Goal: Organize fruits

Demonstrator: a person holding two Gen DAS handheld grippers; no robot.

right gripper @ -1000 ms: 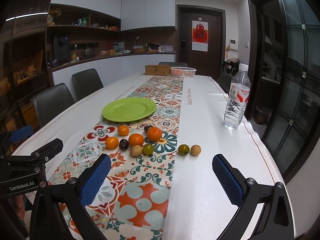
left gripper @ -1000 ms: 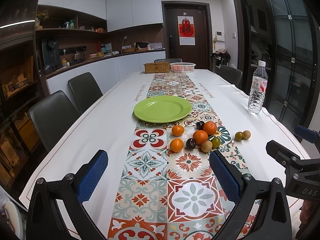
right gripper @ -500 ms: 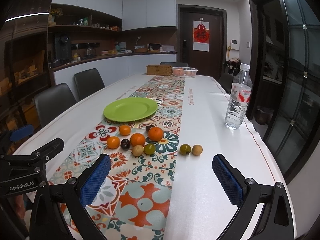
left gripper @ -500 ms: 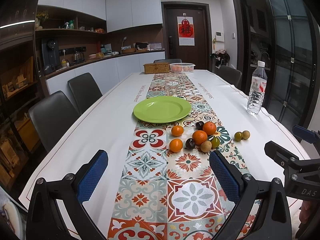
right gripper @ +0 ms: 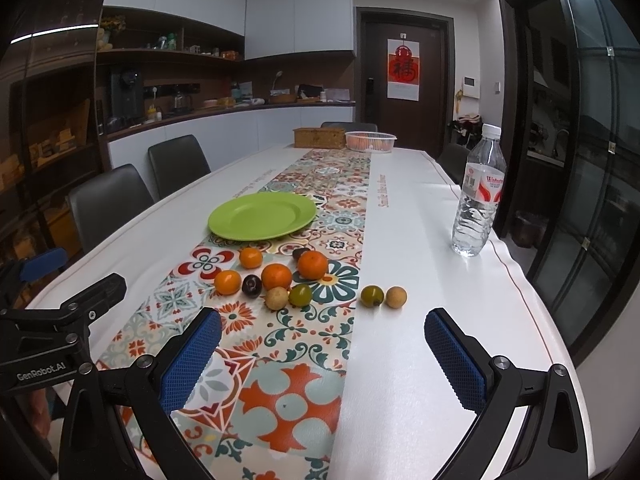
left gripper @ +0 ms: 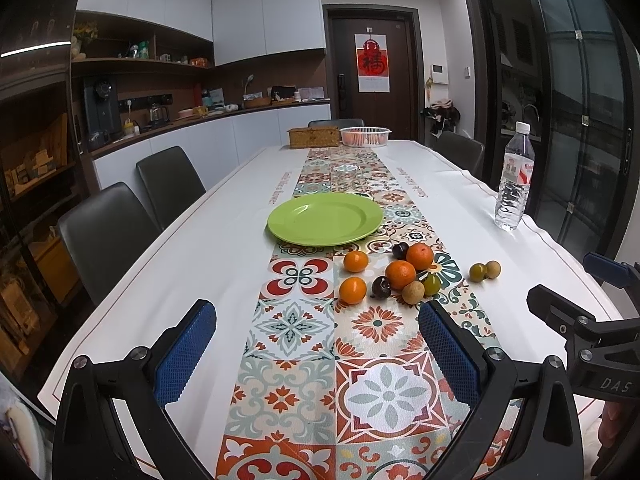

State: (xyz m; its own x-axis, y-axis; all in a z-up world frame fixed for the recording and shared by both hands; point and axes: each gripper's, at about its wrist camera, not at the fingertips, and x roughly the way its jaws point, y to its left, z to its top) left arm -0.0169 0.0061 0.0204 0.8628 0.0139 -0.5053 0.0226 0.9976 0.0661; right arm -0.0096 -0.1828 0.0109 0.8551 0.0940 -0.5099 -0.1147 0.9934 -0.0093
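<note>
Ten small fruits (left gripper: pixel 400 274) lie loose at centre frame on the patterned runner (left gripper: pixel 296 328), just below the bare green plate (left gripper: pixel 325 219). Both left gripper (left gripper: pixel 316 344) and right gripper (right gripper: pixel 322 344) hover at the bottom, spread wide, holding nothing. Best bet: start with the nearest orange (left gripper: pixel 353 290), centre it between the pads, close gently so it can't roll.

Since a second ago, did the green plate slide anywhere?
No. In the right wrist view the green plate sits over the same runner tiles, just behind the fruit. Only the camera drifted a little.
</note>
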